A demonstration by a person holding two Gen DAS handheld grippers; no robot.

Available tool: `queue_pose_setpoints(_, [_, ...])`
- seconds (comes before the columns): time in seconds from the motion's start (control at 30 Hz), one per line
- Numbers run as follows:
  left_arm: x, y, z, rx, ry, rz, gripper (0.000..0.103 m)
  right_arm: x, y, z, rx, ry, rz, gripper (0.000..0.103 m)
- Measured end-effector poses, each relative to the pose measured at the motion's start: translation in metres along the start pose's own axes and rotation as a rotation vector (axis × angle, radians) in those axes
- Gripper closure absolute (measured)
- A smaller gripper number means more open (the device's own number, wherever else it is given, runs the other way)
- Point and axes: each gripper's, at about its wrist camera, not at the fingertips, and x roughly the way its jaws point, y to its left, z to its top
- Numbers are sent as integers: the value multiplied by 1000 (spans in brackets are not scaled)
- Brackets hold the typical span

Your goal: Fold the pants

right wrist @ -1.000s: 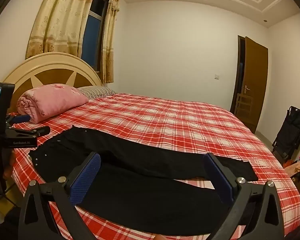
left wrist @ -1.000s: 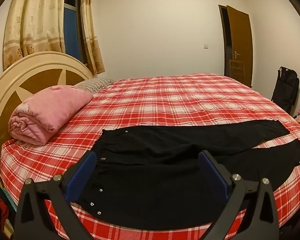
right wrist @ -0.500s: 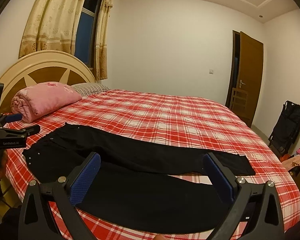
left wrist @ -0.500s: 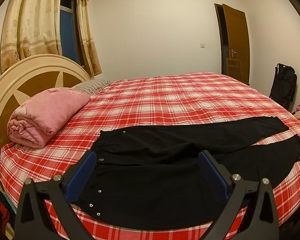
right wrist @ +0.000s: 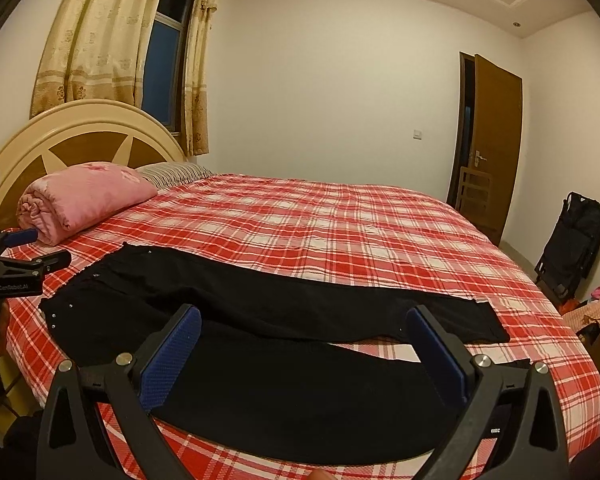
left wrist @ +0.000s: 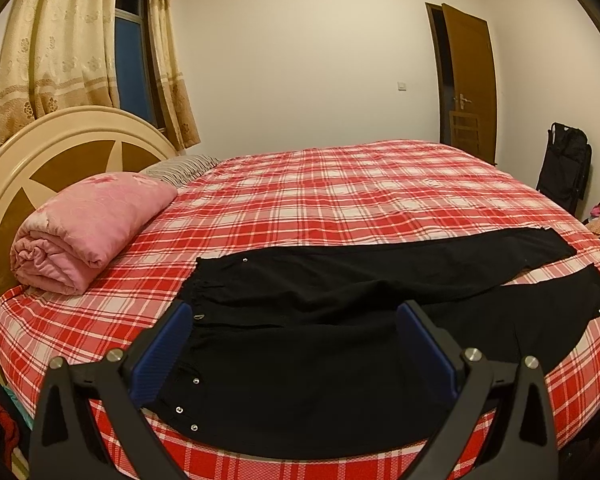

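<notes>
Black pants [left wrist: 340,340] spread flat on the bed [left wrist: 340,200], near its front edge, waistband toward the headboard [left wrist: 60,152], legs stretched away from it and parted at the cuffs. Far leg straight and angled slightly up the bed; near leg along the bed's edge. Small metal snaps dotted along the waist end. Left gripper [left wrist: 296,344] held level just off the bed's front edge, above the waist part of the pants, pointing across the bed toward the far wall; blue-padded fingers [left wrist: 162,354] spread wide, nothing between them, no contact with the cloth visible. Right gripper [right wrist: 304,348] held likewise level off the same edge, farther from the headboard, over the near leg, fingers [right wrist: 172,364] wide apart and gripping nothing. From the right wrist view, left gripper [right wrist: 24,256] seen side-on at the headboard end of the bed, beside the waistband. Rolled pink quilt [left wrist: 88,232] against the headboard, well apart from the pants; striped pillow [left wrist: 180,166] behind it. Brown door [left wrist: 470,80] ajar beyond the foot of the bed, black bag [left wrist: 566,164] beside that wall.
</notes>
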Motion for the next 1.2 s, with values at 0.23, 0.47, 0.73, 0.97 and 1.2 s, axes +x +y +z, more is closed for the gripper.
queue_pose_setpoints(0.23, [3,-1,-1,-1,9,-2,0,1,-2,0,1,5,0,1])
queue_pose_setpoints(0.47, [5,-1,-3,-1,17,-2,0,3,-1,-1,-1,11,-1,1])
queue_pose_setpoints(0.73, [8,2,-7,-6,29,-13,0,7,-1,-3,-2,18,0,1])
queue_pose_setpoints(0.97, [12,3,-9,-11,43,-23,0,9,-1,-5,-3,27,3,1])
queue_pose_setpoints(1.2, [13,4,-9,-11,46,-26,0,10,-2,-6,-3,28,1,1])
